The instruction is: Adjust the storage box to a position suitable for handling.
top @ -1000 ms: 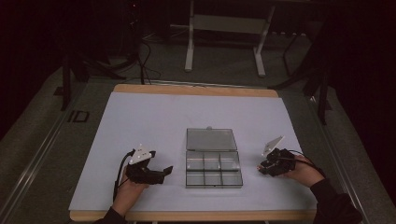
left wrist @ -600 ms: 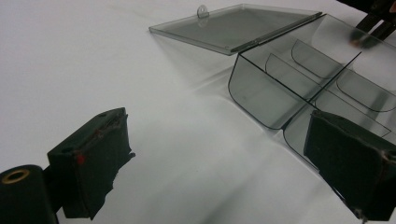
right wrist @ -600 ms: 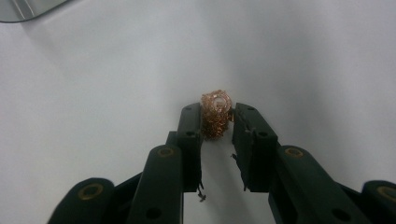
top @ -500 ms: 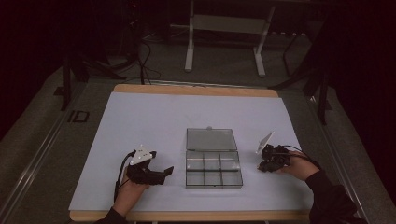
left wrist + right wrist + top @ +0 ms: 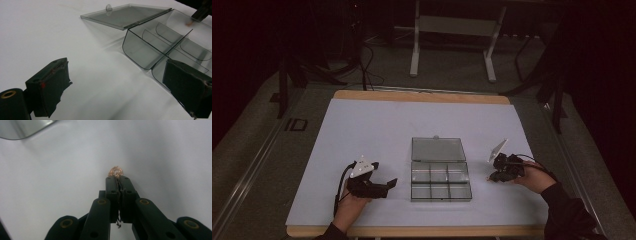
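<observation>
Already the right gripper (image 5: 117, 178), its jaws just closing, pinches a small copper ring (image 5: 115, 172) on the table (image 5: 362, 130); carrying it to the open compartment box (image 5: 441, 180) remains, while the left gripper (image 5: 117, 87) waits spread.

small coppery ring (image 5: 115, 172), pinched at jaw tips, on white tabletop (image 5: 50, 182)
</observation>
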A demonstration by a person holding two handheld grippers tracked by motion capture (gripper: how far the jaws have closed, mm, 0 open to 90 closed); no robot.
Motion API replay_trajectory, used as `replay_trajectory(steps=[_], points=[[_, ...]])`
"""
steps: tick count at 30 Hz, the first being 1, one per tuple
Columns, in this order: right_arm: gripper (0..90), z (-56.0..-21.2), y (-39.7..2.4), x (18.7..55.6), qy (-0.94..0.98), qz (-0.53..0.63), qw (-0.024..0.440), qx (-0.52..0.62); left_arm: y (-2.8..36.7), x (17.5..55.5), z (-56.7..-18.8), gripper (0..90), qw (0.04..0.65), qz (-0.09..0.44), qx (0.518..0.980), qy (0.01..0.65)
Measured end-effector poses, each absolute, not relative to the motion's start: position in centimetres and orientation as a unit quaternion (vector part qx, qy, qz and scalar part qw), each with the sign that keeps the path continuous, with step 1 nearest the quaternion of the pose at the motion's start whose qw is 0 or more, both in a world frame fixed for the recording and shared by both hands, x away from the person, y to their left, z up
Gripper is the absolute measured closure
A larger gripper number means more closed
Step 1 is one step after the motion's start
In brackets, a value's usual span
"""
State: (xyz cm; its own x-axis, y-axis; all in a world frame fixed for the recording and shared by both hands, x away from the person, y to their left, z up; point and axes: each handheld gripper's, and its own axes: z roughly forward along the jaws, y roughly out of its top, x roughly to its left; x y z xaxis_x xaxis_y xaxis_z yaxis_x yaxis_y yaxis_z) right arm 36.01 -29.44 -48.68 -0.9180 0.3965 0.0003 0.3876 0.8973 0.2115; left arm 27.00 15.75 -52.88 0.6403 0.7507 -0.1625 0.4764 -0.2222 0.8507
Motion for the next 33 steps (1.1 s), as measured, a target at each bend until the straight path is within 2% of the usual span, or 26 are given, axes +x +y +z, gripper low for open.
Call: replay_trajectory(steps=[21,33], points=[[87.4,-42.7,-29.8,35.2,0.970,0.147,0.058,0.184,16.0,26.9,-52.8,7.4,0.495,0.145,0.764,0.387],[87.4,-40.6,-28.6,35.3,0.973,0.149,0.059,0.164,16.1,26.9,-53.0,7.4,0.499,0.141,0.765,0.381]])
